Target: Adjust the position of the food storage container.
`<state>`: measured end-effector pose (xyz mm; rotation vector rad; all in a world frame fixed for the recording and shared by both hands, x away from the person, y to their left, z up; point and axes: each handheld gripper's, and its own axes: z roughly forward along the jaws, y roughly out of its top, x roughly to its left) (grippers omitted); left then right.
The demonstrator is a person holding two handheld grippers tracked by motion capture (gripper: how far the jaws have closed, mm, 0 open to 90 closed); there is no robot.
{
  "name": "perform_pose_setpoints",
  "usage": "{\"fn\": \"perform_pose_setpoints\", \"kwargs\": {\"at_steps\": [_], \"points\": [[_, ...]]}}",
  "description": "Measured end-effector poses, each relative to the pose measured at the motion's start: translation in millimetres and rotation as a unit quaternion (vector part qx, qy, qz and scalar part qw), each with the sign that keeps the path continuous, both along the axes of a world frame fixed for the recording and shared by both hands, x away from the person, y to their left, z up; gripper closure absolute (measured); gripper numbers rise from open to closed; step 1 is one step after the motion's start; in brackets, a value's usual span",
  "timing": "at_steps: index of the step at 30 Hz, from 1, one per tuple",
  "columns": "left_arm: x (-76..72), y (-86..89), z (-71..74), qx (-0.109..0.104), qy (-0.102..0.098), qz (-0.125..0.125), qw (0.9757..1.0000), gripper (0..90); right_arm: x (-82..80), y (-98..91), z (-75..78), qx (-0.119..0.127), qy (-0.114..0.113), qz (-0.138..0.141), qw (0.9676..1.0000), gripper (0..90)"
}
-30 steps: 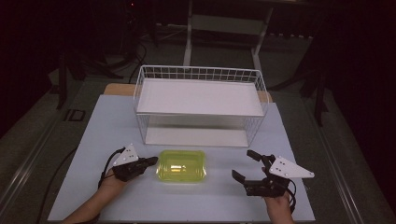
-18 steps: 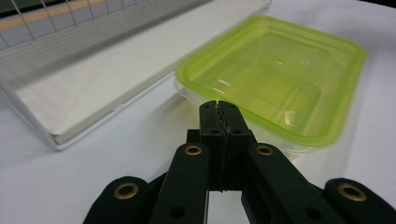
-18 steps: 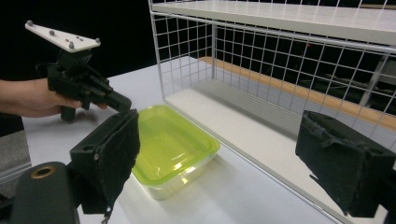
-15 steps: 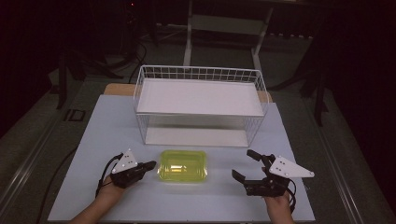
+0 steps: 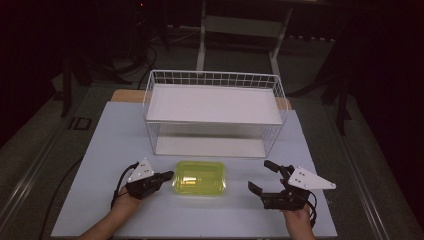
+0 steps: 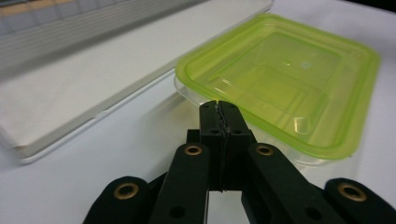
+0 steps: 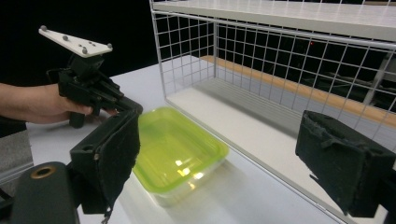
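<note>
— Where did the container sit?

— The shallow rectangular container with the translucent yellow-green lid (image 5: 199, 177) lay flat on the pale grey tabletop (image 5: 100, 150), near the person's edge and just in front of the white wire-grid basket rack (image 5: 214, 112). The rack had a white shelf board on top and another at its base. The container was outside the rack, close to its front lower edge.

— And the left gripper?

— The left gripper (image 5: 167, 175) was held low at the container's left side, its tip right at the lid's left rim. In the left gripper view, its two black jaws were pressed flat together with nothing between them, their tip just short of the lid's near corner. Whether they touched the rim, I could not tell.

— What about the right one?

— The right gripper (image 5: 263, 177) was held to the right of the container, apart from it, with bare table between. Its jaws stood wide apart and held nothing. The right gripper view showed the foam-padded fingers (image 7: 110, 158) spread to both sides, with the container and the rack between them farther off.
</note>
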<state>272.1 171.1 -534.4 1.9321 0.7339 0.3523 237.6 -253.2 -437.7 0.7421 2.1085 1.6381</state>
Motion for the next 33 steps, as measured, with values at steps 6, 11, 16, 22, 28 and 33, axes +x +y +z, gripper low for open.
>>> {"fn": "perform_pose_setpoints", "kwargs": {"at_steps": [6, 11, 16, 22, 28, 33], "points": [[-2.0, -15.1, 0.6, -0.002, 0.003, -0.026, 0.9997, 89.9, 1.1, -0.7, -0.9, 0.001, 0.003, -0.001, 1.0000, 13.7], [-0.6, -26.2, 0.3, -0.009, 0.006, -0.034, 0.9994, 89.9, 0.8, -1.5, -0.8, 0.000, 0.001, -0.002, 1.0000, 13.7], [4.4, -32.1, -1.0, -0.014, 0.008, -0.036, 0.9992, 89.9, 1.0, -1.7, -0.9, -0.001, 0.002, -0.002, 1.0000, 13.7], [6.2, -38.0, -2.1, -0.014, 0.006, -0.045, 0.9989, 89.6, 1.1, -2.5, -1.0, 0.000, 0.003, -0.002, 1.0000, 13.7], [3.4, -26.1, 7.2, -0.032, -0.009, -0.070, 0.9970, 81.5, -2.1, 0.1, -0.6, -0.010, -0.005, -0.004, 0.9999, 13.7], [2.4, -18.3, 22.6, -0.053, 0.037, -0.061, 0.9960, 39.4, -4.4, 4.1, -0.6, -0.014, -0.006, -0.002, 0.9999, 13.2]]}}
